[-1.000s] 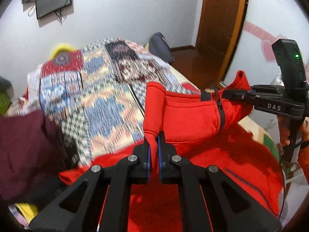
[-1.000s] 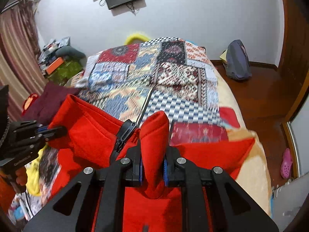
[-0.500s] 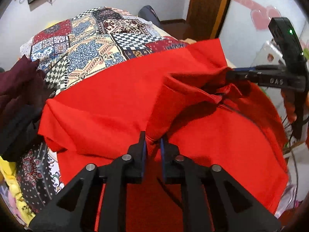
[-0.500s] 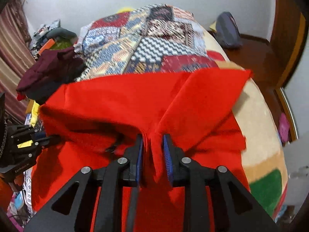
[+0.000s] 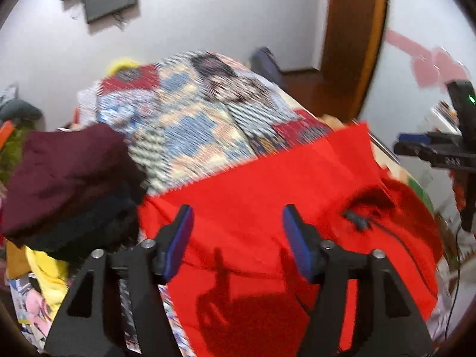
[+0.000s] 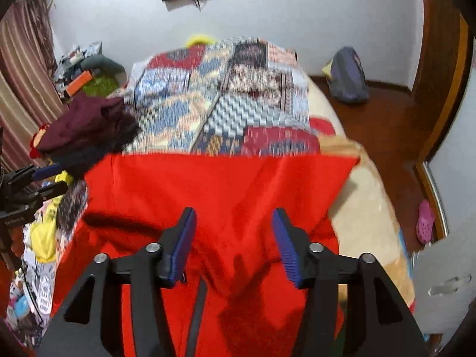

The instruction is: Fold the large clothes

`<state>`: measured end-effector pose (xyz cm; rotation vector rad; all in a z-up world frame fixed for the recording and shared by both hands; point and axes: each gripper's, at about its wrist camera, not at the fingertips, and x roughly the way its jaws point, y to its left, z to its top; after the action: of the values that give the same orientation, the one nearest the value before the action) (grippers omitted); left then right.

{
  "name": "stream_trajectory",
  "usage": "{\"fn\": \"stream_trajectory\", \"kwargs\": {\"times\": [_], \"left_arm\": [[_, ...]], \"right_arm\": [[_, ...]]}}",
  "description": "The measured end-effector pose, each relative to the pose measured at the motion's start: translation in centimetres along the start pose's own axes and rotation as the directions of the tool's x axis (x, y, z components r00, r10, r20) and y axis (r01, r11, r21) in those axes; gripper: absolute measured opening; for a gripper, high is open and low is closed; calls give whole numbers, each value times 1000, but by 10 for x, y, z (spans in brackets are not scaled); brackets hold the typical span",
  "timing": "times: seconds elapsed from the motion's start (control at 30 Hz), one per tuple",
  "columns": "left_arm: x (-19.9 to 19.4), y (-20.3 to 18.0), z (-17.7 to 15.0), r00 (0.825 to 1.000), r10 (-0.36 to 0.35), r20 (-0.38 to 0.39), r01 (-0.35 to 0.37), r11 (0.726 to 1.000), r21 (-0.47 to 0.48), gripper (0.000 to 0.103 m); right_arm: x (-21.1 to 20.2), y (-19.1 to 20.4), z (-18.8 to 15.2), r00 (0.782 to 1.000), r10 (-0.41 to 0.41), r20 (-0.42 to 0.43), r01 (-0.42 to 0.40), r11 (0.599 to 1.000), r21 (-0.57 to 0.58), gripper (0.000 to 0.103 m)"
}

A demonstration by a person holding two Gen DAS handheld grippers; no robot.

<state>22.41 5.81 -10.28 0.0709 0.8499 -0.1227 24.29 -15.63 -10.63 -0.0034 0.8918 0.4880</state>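
A red zip jacket [image 5: 267,178] lies spread over the near end of the bed, folded over with a straight far edge [image 6: 226,157]. Its dark zip [image 5: 357,221] shows on the right side. My left gripper [image 5: 236,211] hovers above the jacket's left part. Its jaws are opening wide, and nothing is between the blue pads. My right gripper [image 6: 233,211] hangs over the jacket's right part. Its jaws are also opening, with only cloth lying below them. Each gripper appears at the edge of the other's view, the right gripper [image 5: 400,145] and the left gripper [image 6: 58,178].
The bed carries a patchwork quilt [image 6: 223,104]. A maroon clothes pile [image 5: 65,166] sits at its left edge, with yellow clothes [image 5: 50,273] below. A grey backpack [image 6: 346,77] and a pink shoe [image 6: 425,220] lie on the wooden floor by the door [image 5: 354,44].
Both grippers were shut on raised folds of the red jacket. They lowered it onto the bed, let go, and their jaws now stand apart above the flat cloth.
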Motion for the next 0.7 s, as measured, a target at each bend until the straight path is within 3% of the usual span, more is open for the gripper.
{"fn": "stream_trajectory", "kwargs": {"times": [0.1, 0.2, 0.33, 0.43, 0.6, 0.7], "left_arm": [[10, 22, 17, 999, 43, 16, -42, 997, -68, 83], [28, 34, 27, 999, 36, -11, -37, 992, -118, 85], [69, 37, 25, 994, -39, -101, 21, 985, -174, 85], [100, 26, 11, 977, -106, -182, 69, 977, -202, 85], [127, -6, -24, 947, -112, -299, 87, 991, -97, 85], [116, -19, -43, 964, -47, -261, 43, 999, -22, 88]], "right_arm": [[13, 4, 19, 1000, 13, 16, -13, 1000, 4, 54], [36, 7, 32, 1000, 13, -1, -13, 1000, 20, 64], [76, 9, 34, 996, 29, -87, -27, 999, 21, 64], [106, 7, 21, 983, 28, -179, -22, 999, 35, 64], [127, -6, -15, 954, 3, -299, 3, 1000, 21, 64], [114, -12, -33, 957, 1, -289, 2, 1000, 9, 70]]}}
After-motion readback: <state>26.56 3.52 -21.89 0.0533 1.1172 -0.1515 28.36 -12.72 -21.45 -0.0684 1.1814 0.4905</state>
